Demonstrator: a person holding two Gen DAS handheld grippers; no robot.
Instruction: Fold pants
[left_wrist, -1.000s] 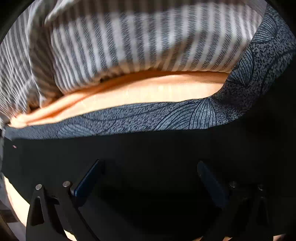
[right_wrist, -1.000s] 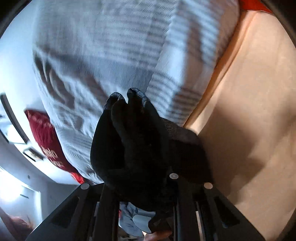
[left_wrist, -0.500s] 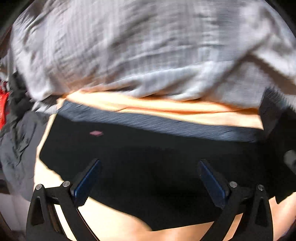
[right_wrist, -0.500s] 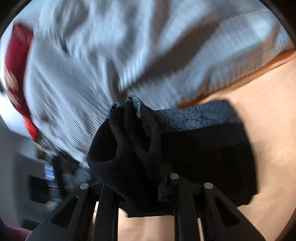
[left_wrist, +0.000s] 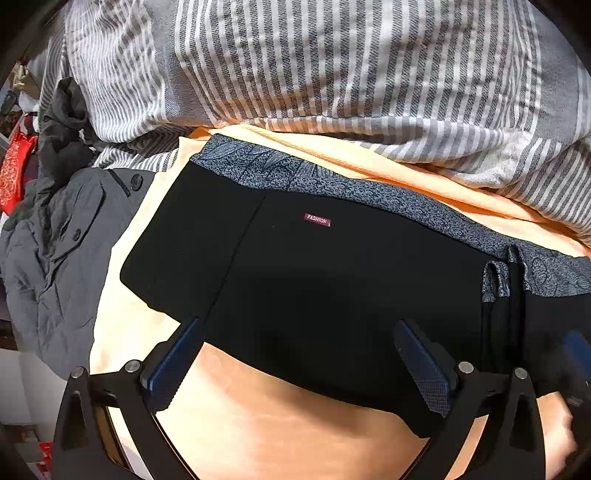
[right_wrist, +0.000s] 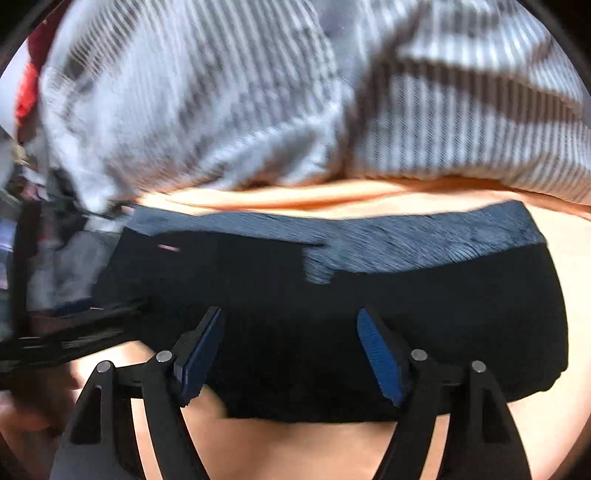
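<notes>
Lying flat on the orange sheet (left_wrist: 295, 435), the folded pants (left_wrist: 332, 288) sit beyond the left gripper (left_wrist: 299, 365), jaws apart; right view, blurred: right gripper (right_wrist: 291, 350) jaws apart over them; smoothing edges square would finish well

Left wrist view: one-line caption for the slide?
Open left tool poised over folded black pants with patterned grey waistband on an orange sheet, striped duvet behind.

the pants (left_wrist: 325, 280) are matt black cloth, smooth, with a speckled grey patterned band. the sheet (left_wrist: 280, 435) under them is smooth peach fabric. the blanket (left_wrist: 332, 62) is woven striped cloth, slightly coarse. the jacket (left_wrist: 55, 251) looks like crinkled grey synthetic, perhaps nylon. the left gripper (left_wrist: 295, 365) has ribbed blue pads on black plastic.
</notes>
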